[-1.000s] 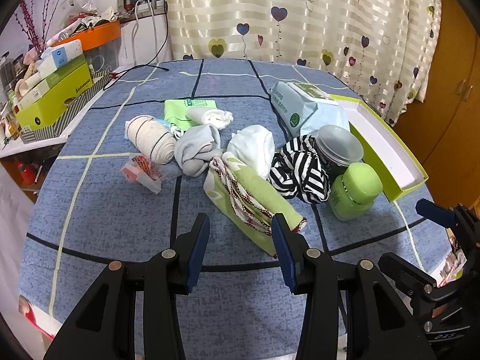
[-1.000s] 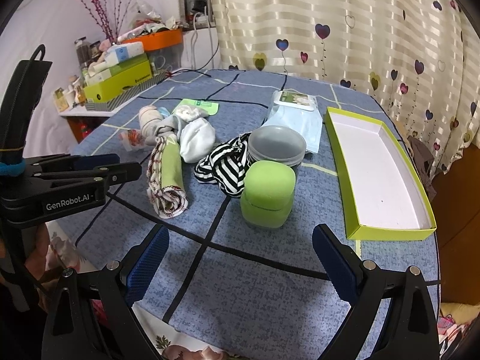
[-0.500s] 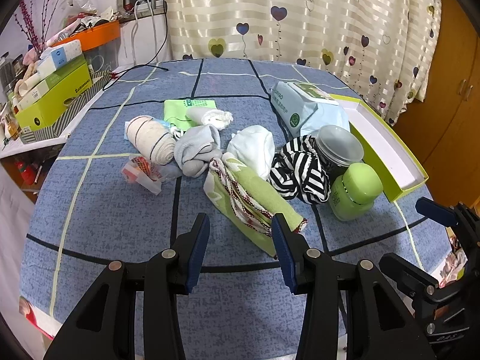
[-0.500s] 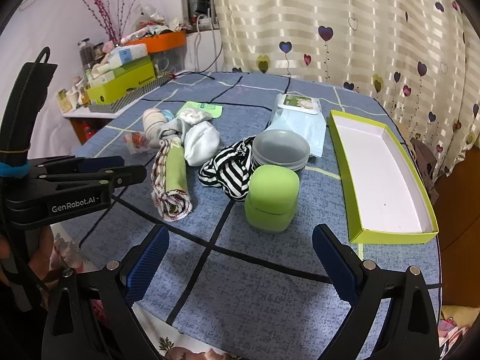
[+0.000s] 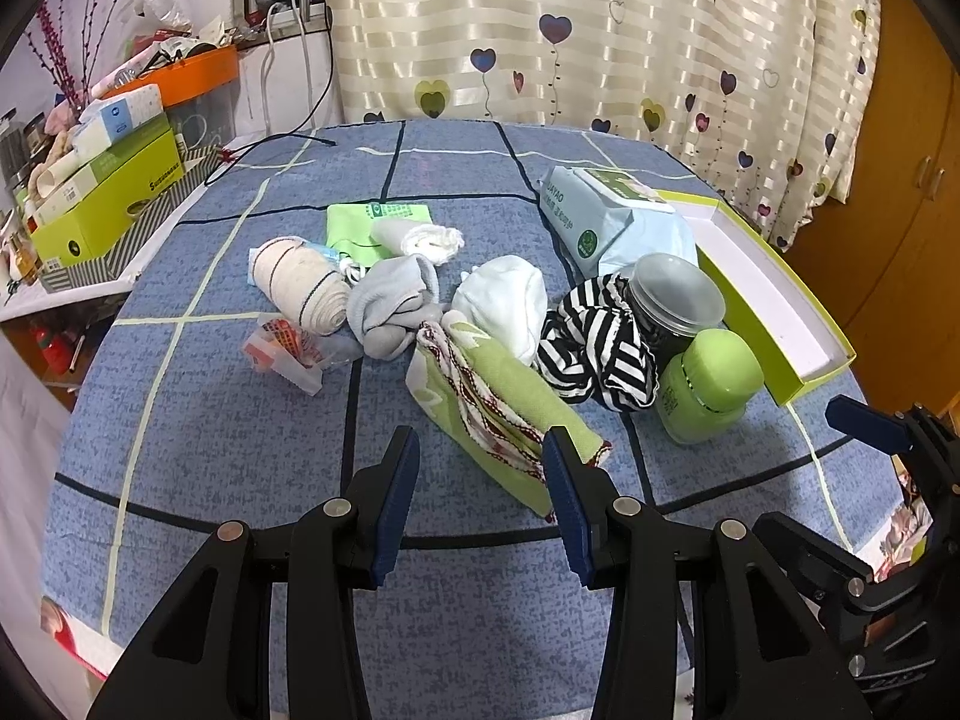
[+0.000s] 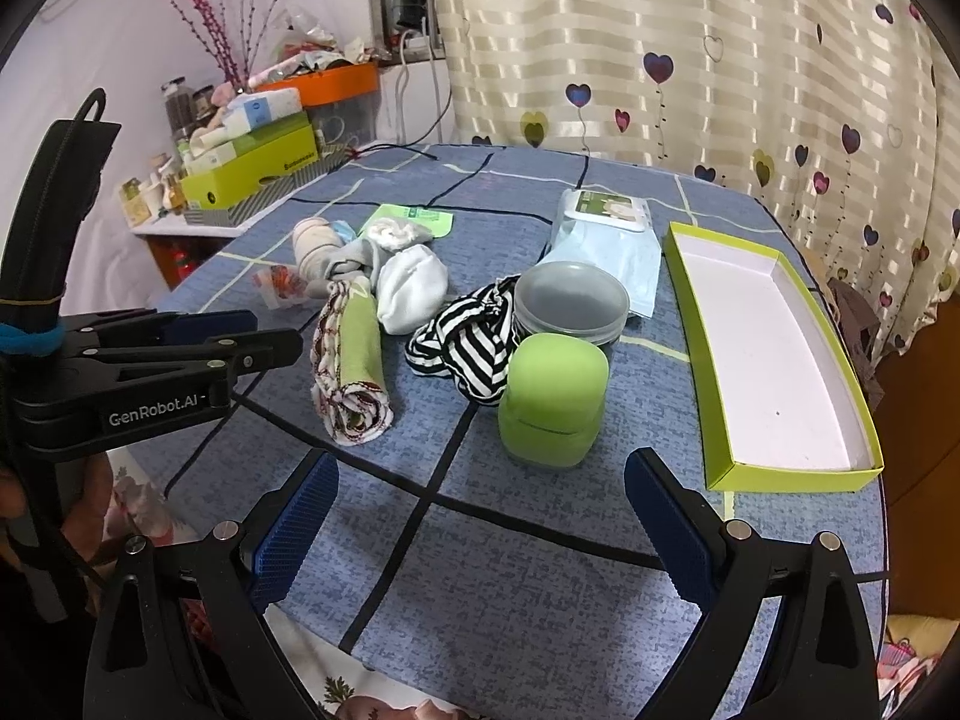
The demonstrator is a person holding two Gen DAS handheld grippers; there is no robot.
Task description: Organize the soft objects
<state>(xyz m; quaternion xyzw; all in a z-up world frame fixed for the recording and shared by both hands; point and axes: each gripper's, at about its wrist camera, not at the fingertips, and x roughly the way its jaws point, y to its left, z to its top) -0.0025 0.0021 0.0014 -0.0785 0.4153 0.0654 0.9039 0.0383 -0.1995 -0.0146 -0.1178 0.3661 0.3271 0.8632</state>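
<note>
While nothing has shifted over the last second, both the left gripper (image 5: 480, 480) and right gripper (image 6: 480, 510) hover open and empty short of the untouched rolled green towel (image 5: 501, 405) on the table (image 5: 198, 420), so sorting has yet to start.

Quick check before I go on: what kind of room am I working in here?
Most likely a lived-in home, perhaps a bedroom: a heart-print curtain hangs behind the cloth-covered table, wooden wardrobe doors stand to one side, and a side shelf is cluttered with household boxes and bottles.
</note>
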